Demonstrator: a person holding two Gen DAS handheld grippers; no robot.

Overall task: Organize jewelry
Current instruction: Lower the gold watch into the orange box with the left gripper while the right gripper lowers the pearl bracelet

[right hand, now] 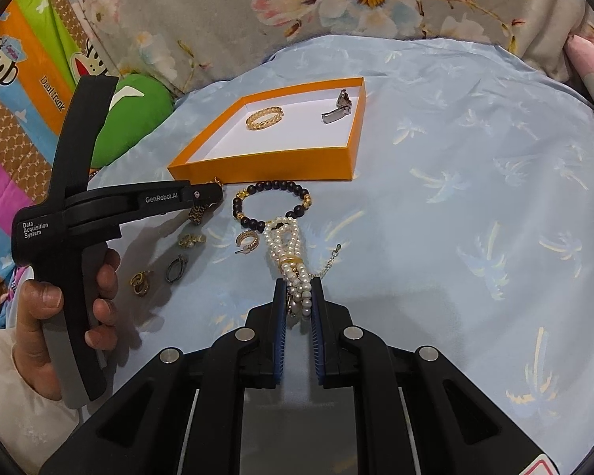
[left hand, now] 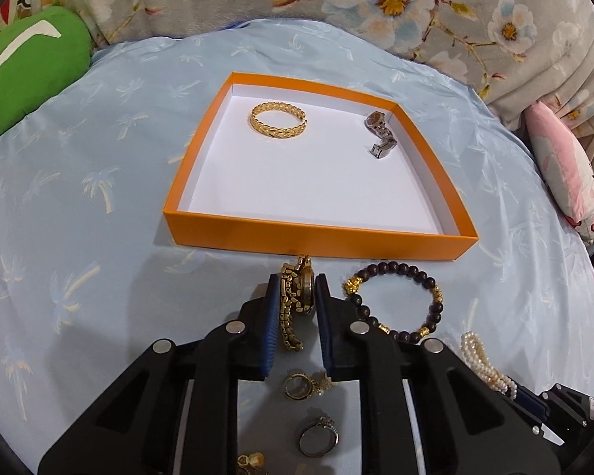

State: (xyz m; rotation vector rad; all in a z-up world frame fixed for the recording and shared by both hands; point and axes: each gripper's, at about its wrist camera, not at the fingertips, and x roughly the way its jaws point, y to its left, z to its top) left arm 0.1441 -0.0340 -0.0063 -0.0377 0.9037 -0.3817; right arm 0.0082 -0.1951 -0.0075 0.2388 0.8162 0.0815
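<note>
You work on a light blue cloth (right hand: 475,150) with much free surface on your right side, while pillows close the far edge. The orange box (left hand: 316,237) lies in the middle, its near wall just beyond your left gripper (left hand: 296,289); inside, the gold bangle (left hand: 278,118) lies at the far left and the silver watch (left hand: 381,134) near the far right corner, with bare white floor between and in front of them. Your left gripper is clenched on the gold watch (left hand: 293,304), whose band hangs down between the blue pads. Your left hand (right hand: 79,297) wraps the handle, the tool pointing level toward the box. Your right gripper (right hand: 299,293) is closed around the pearl bracelet (right hand: 287,245), low over the cloth. The dark bead bracelet (right hand: 273,204) lies between both, and small rings (right hand: 176,269) lie near your left hand.
</note>
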